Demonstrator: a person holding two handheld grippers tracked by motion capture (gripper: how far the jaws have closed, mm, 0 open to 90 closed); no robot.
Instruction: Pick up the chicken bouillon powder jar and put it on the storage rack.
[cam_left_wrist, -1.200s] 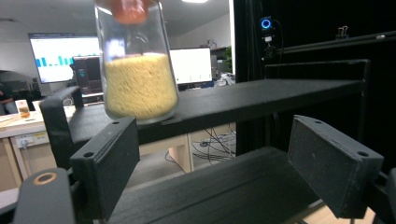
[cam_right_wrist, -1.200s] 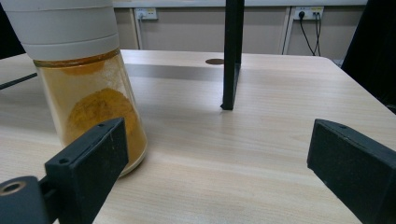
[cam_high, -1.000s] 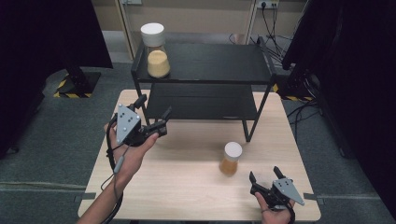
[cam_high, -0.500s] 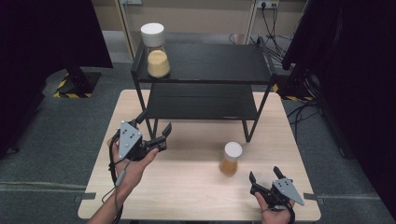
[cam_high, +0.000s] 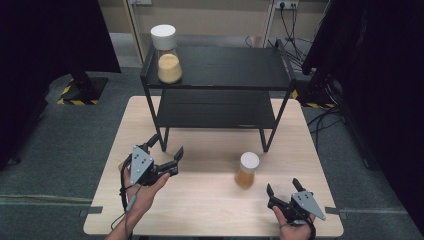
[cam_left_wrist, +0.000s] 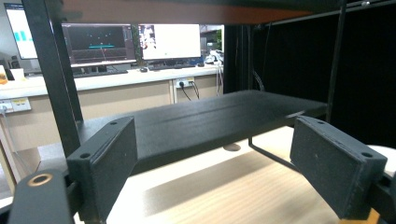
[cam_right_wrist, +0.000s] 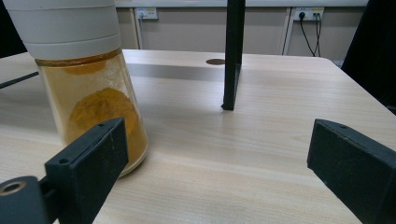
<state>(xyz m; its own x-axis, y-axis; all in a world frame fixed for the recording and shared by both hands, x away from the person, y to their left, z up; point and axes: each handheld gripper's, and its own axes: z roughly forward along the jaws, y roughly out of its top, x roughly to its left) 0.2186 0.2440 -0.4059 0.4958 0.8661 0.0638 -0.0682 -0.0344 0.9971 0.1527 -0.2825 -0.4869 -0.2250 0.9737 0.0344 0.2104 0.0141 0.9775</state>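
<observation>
While the small white-lidded glass jar of orange powder stands on the pale wooden table (apparently upright), the right gripper, jaws wide, sits just beside it, and the left gripper gapes near the black metal shelf rack.

Pale matt wood-grain table; matt black metal rack; glossy clear jar, matt white lid

Even overhead light on pale wooden worktop; surroundings dark. Soft shadow under black metal two-tier shelf. High view slightly soft, grainy. Claw views: near black pads blurred, bright monitors washed out behind.
</observation>
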